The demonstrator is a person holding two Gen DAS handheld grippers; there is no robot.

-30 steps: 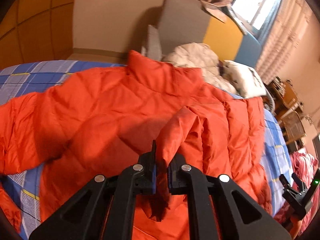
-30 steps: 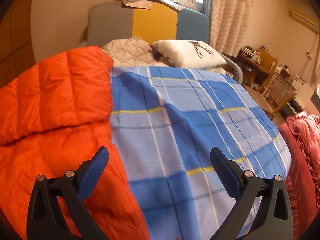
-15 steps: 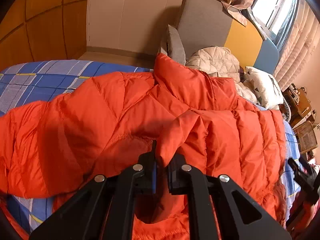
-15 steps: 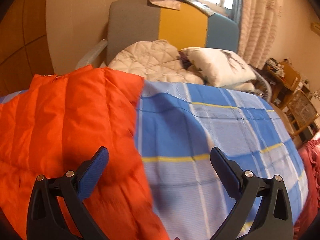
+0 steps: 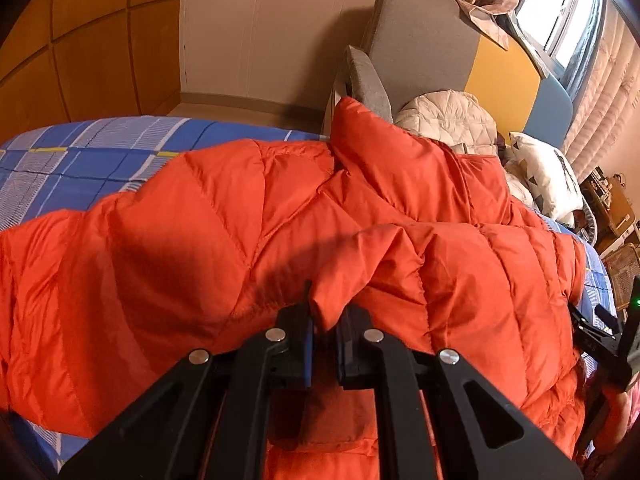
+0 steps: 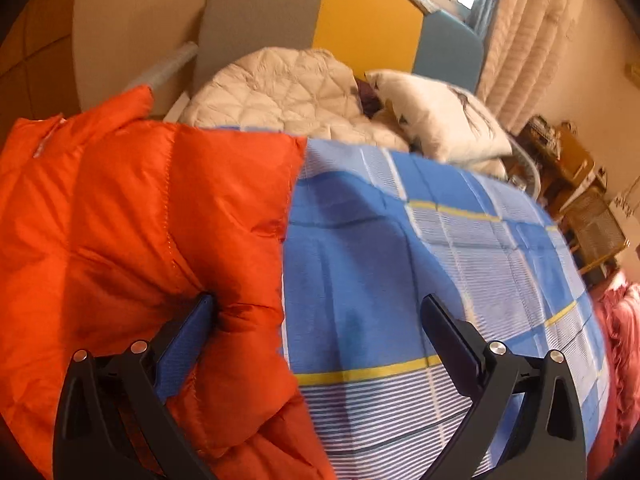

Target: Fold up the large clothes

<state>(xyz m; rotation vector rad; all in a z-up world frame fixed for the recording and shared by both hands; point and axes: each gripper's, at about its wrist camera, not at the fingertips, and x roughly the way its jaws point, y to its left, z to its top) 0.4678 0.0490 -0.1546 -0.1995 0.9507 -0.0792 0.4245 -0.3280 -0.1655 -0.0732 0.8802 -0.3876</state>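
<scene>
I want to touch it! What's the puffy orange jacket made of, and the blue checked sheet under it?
The orange jacket looks like thin, slightly shiny nylon or polyester over soft filling, maybe down: stitched lines split it into puffy panels, and it crumples where the left gripper pinches it. The blue checked sheet looks like matte woven cotton or a blend: flat, printed stripes, no sheen.

The orange jacket (image 5: 248, 240) runs off the lower picture edge; its pinched fold hides the left claw (image 5: 324, 320) pads. Shelf clutter (image 6: 560, 148) is blurred.
</scene>
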